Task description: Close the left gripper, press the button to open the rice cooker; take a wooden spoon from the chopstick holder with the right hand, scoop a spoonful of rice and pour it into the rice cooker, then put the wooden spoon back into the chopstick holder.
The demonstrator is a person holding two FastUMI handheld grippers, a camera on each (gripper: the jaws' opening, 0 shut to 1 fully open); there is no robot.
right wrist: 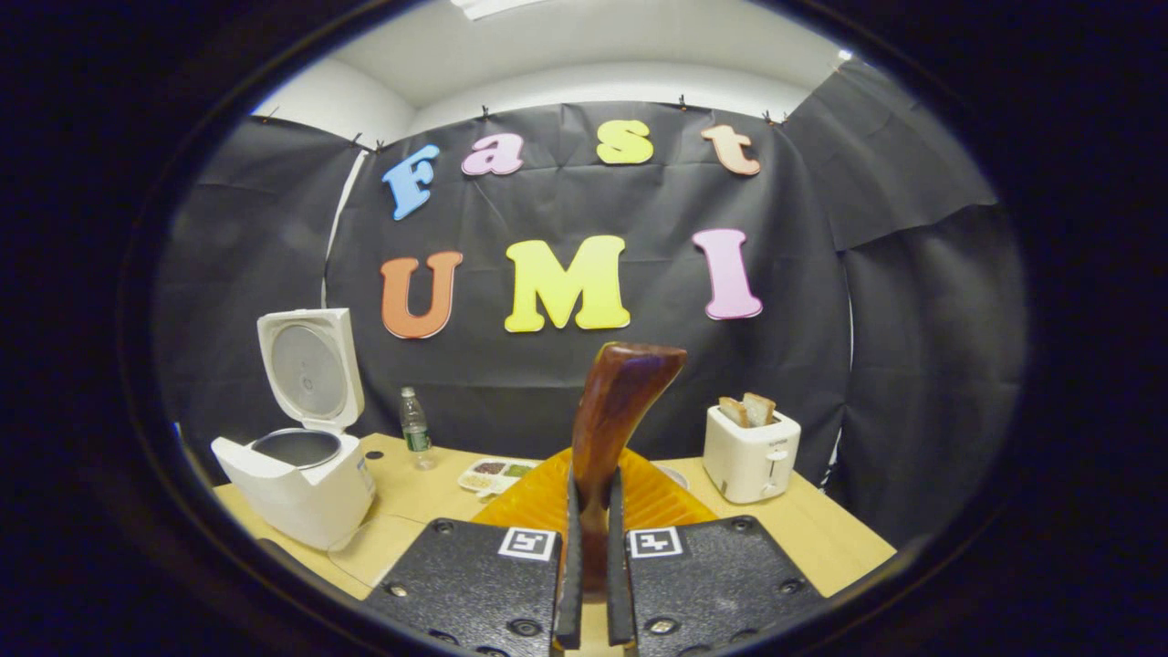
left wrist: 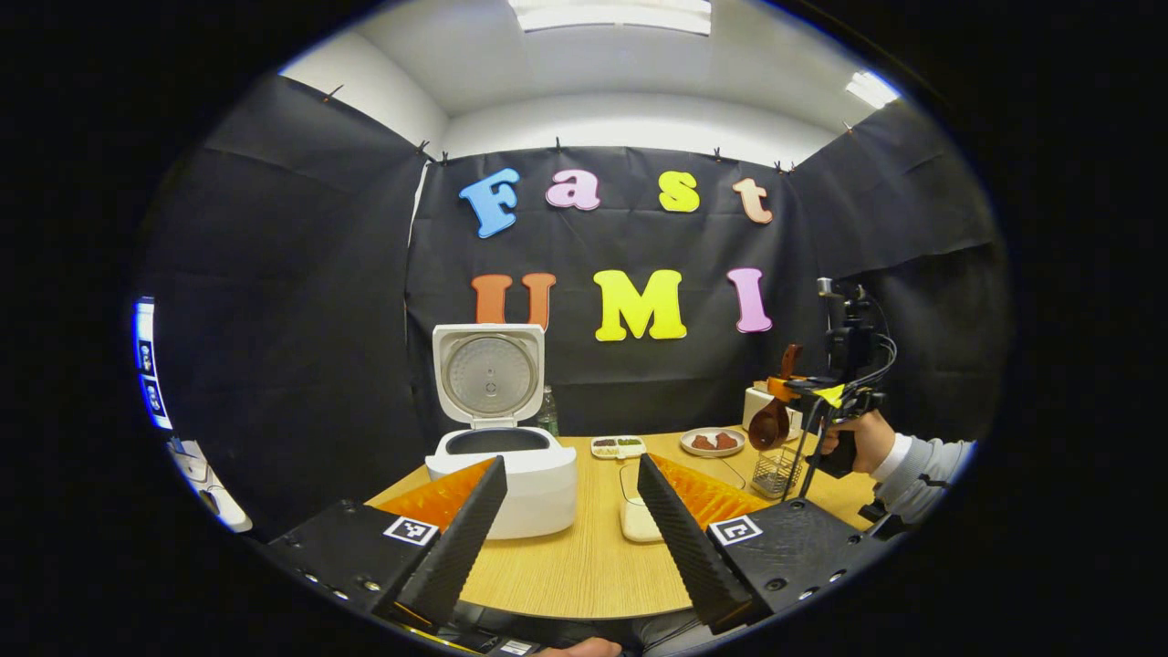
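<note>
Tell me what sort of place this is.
Probably a mock kitchen staged in a recording booth: a wooden table carries an open rice cooker and a toaster with bread, while the right hand-held gripper grips a wooden spoon.

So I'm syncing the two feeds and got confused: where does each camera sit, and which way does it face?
Left gripper view: rides the left gripper, fingers apart, facing the open rice cooker; the right gripper and a hand hold the wooden spoon over the chopstick holder.
Right gripper view: rides the right gripper, clamped on the spoon handle, facing the booth's wall.
Shared: cooker, spoon, table, toaster.
</note>
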